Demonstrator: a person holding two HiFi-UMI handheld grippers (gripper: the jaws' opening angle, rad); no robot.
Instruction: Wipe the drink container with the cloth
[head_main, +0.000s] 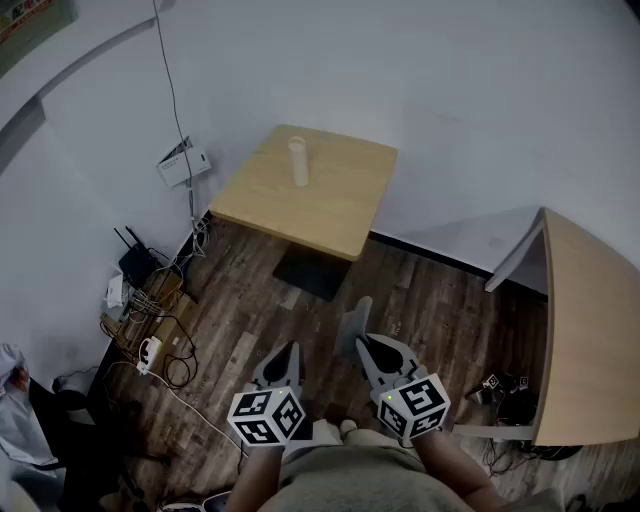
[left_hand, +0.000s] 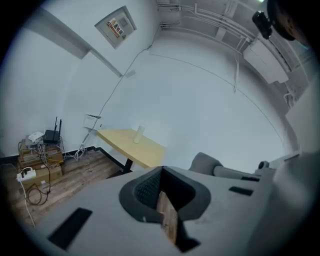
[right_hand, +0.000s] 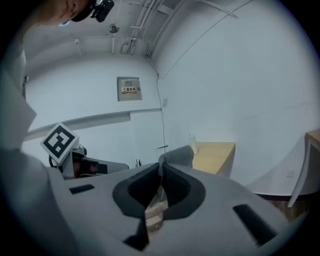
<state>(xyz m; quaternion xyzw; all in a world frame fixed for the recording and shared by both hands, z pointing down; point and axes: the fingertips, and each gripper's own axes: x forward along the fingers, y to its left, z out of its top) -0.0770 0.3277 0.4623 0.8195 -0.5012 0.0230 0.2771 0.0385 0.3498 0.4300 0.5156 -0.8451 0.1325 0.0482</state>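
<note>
Pale container (head_main: 298, 161), well beyond right claw (head_main: 362, 343), cloth (head_main: 353, 320) gripped

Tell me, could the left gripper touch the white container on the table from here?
Probably not yet. The left gripper hangs low by the person's body, while the drink container stands upright on the table, across a stretch of wooden floor. Nothing stands between them, so stepping closer should do it.

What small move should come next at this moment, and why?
Probably a step toward the light wooden square table, raising both grippers toward it. The tall white cylindrical drink container stands there, seemingly out of reach across the floor. The right hand-held gripper is shut on the grey cloth, and the left hand-held gripper is shut and empty.
</note>
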